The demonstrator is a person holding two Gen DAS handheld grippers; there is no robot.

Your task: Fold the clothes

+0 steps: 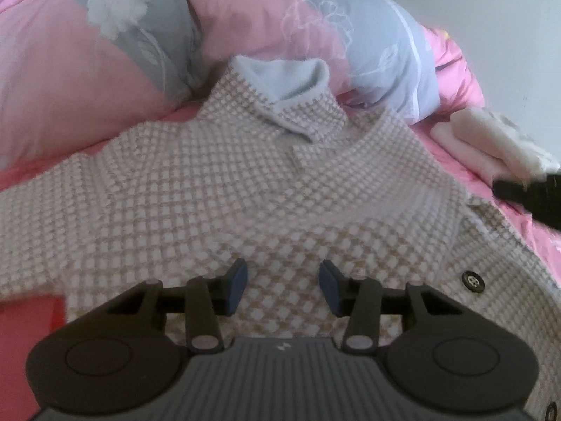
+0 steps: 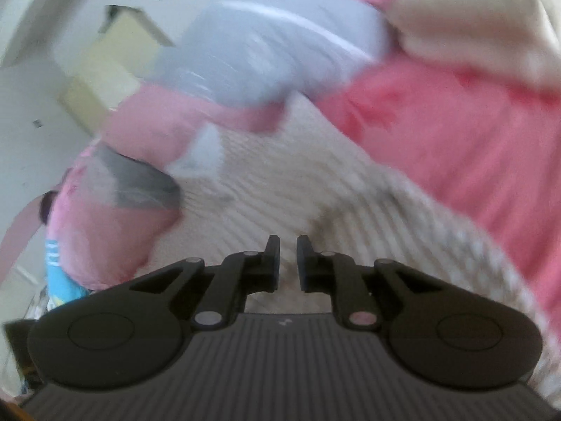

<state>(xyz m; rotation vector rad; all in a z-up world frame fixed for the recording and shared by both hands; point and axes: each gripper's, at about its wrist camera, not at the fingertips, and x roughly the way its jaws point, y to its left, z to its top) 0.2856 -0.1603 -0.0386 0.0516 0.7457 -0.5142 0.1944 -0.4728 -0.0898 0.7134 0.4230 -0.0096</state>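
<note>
With the checked jacket (image 1: 266, 189) spread collar-far on the pink bed (image 1: 519, 245), we keep our left gripper (image 1: 283, 286) jaws wide and empty over its near middle, right gripper (image 2: 288, 263) jaws narrow and empty, and smooth before folding.

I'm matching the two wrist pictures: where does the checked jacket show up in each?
Left wrist: the checked jacket fills the middle, collar at upper centre, buttons at lower right.
Right wrist: the jacket is blurred, running from the centre to the lower right edge.
Shared landmark: the grey and pink quilt bunched just beyond the collar.
</note>
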